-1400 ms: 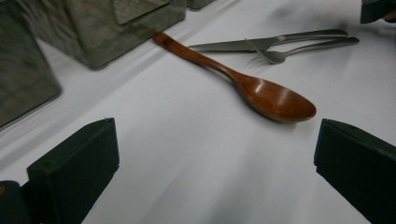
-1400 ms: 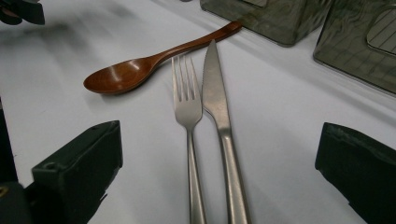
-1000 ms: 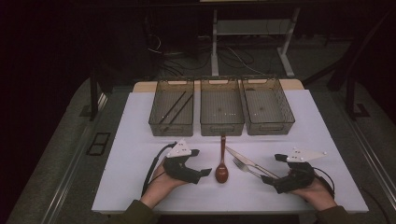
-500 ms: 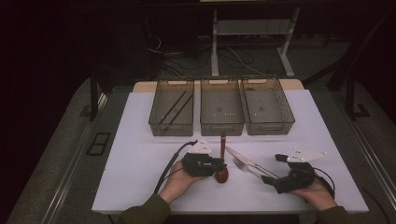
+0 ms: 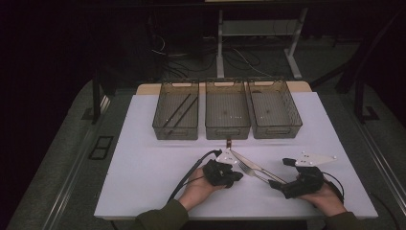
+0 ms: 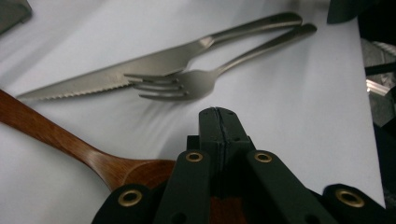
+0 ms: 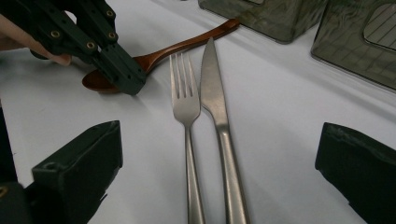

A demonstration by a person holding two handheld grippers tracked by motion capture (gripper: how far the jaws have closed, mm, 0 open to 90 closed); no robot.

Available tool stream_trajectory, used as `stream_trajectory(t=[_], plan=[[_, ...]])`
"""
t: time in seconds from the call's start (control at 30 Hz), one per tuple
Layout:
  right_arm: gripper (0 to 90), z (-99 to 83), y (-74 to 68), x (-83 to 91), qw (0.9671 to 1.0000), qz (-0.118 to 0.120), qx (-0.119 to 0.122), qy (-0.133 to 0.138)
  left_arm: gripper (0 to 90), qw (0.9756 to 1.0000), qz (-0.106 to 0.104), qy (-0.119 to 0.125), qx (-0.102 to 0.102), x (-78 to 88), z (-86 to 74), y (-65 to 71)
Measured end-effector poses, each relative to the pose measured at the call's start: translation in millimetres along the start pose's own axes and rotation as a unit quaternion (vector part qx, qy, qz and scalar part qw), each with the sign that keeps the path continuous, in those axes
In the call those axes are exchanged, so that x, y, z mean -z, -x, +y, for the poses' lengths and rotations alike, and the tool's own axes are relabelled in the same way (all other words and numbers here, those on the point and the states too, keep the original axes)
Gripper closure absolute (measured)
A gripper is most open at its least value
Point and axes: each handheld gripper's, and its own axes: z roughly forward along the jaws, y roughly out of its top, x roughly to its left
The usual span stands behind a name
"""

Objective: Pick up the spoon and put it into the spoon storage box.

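Note:
A wooden spoon (image 6: 60, 140) (image 7: 187, 44) lies on the white table, its handle end (image 5: 229, 143) pointing toward the bins. My left gripper (image 5: 234, 177) (image 6: 219, 116) sits over the spoon's bowl. Its jaws have just closed and now stand shut, pressed together with nothing seen between them. From the right gripper view its tip (image 7: 126, 79) rests at the bowl's edge. A steel fork (image 5: 246, 167) (image 7: 184, 102) and knife (image 5: 244, 160) (image 7: 212, 88) lie side by side. My right gripper (image 5: 275, 184) (image 7: 219, 149) is open, its jaws on either side of their handles without touching them.
Three clear bins stand in a row at the table's far side: left bin (image 5: 176, 115) with two dark sticks, middle bin (image 5: 227, 112), right bin (image 5: 274, 110). Bin corners (image 7: 280, 18) are close beyond the cutlery. The table's near edge is just behind both hands.
My left gripper moved right across the table to the spoon's bowl and its jaws went from wide open to shut. The right gripper stayed where it was.

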Motion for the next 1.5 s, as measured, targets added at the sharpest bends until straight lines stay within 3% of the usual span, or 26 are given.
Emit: stream_trajectory(t=[0.4,0.63,0.87,1.27,1.5], plan=[[0.2,0.1,0.8,1.0,1.0,-0.002,-0.001,0.002,88.8,0.9998,0.01,-0.018,0.001,5.9,-3.9,2.2],[0.2,0.2,1.4,0.8,1.0,-0.001,-0.001,0.002,88.8,0.9996,0.004,-0.002,0.026,8.2,-2.3,2.1],[0.2,0.2,1.2,0.2,1.0,-0.002,-0.001,0.001,88.8,0.9998,0.004,-0.019,0.004,-2.0,-0.1,9.8],[0.2,0.1,2.4,2.1,1.0,-0.003,-0.003,0.003,88.9,0.9981,0.044,-0.043,0.007,13.5,-9.3,9.6],[0.2,0.1,2.7,2.9,1.0,-0.004,-0.003,0.006,88.9,0.9961,0.071,-0.044,0.03,35.1,-24.7,-2.5]])
